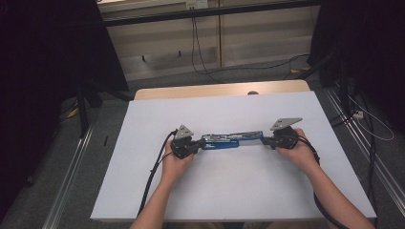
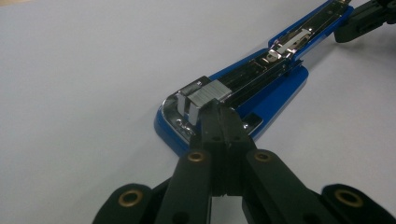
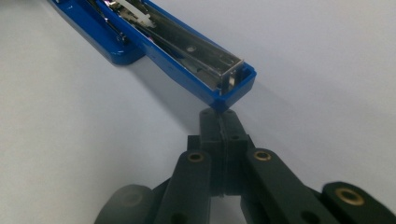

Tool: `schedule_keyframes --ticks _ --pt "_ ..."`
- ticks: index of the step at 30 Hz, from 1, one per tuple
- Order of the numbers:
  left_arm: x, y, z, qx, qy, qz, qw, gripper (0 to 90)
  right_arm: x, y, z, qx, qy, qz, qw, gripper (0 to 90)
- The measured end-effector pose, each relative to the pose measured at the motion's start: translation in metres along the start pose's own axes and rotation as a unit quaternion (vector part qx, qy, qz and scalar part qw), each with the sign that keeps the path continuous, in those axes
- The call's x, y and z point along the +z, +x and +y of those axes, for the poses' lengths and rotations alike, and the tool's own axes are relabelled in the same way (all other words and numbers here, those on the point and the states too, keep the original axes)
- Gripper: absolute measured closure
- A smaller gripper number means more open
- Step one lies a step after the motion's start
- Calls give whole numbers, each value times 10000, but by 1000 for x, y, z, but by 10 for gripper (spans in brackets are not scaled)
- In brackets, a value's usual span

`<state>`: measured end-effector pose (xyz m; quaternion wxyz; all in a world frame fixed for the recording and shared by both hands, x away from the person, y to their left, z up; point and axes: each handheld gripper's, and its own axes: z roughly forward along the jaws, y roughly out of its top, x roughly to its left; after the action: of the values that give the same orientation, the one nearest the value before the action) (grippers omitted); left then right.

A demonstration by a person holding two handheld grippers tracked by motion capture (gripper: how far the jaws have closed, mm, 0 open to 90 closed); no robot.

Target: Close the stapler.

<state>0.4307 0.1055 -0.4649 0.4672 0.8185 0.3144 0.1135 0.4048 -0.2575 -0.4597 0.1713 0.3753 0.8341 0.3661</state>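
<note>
Both my claws closed at the ends of an opened blue stapler.

High view: the stapler (image 1: pixel 231 140) lies flat, folded open, on the white table (image 1: pixel 229 191); my left claw (image 1: pixel 195 144) meets its left end and my right claw (image 1: pixel 268 140) its right end, a hand behind each. Left gripper view: my jaws are pressed together with nothing between them, their tips touching the metal staple block just ahead, at the stapler's (image 2: pixel 261 74) rounded base end; the rest runs away from me toward my other claw (image 2: pixel 364 18). Right gripper view: my jaws are shut on nothing, tips right under the square blue end of the stapler (image 3: pixel 187 51), whose open metal channel faces up. I can read no brand or writing on it.
</note>
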Motion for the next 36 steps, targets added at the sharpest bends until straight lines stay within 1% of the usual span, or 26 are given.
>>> schedule_keyframes --ticks 7,8,9,10,15,21,26,28,29,33,34,36 --pt "0 0 0 -6 -1 -2 10000 900 -2 0 4 -17 -85 15 10000 900" --pt "0 0 0 18 -3 2 10000 900 -3 1 5 -14 -97 19 10000 900" --pt "0 0 0 -19 -3 -11 10000 900 -3 1 5 -9 -95 27 10000 900" --pt "0 0 0 15 -4 2 10000 900 -3 1 5 -16 -97 31 9999 900" --pt "0 0 0 6 3 9 10000 900 -3 2 8 -12 -138 50 9999 900" --pt "0 0 0 25 2 7 10000 900 -1 4 12 -77 -158 76 9998 900" --pt "0 0 0 -35 -9 7 10000 900 0 6 16 -84 -228 124 9996 900" --pt "-1 1 0 -21 1 0 10000 900 0 7 16 -74 -248 145 9996 900" --pt "-1 1 0 -56 -6 -12 10000 900 0 7 16 -53 -272 176 9995 900" --pt "-2 1 0 -125 5 -82 9999 900 -2 12 15 9 -365 240 9990 827" --pt "-3 1 0 -125 18 -94 9999 894 -3 13 14 49 -398 242 9989 794" --pt "-4 -1 0 -196 -5 -133 9997 855 -5 14 13 173 -497 286 9982 749"
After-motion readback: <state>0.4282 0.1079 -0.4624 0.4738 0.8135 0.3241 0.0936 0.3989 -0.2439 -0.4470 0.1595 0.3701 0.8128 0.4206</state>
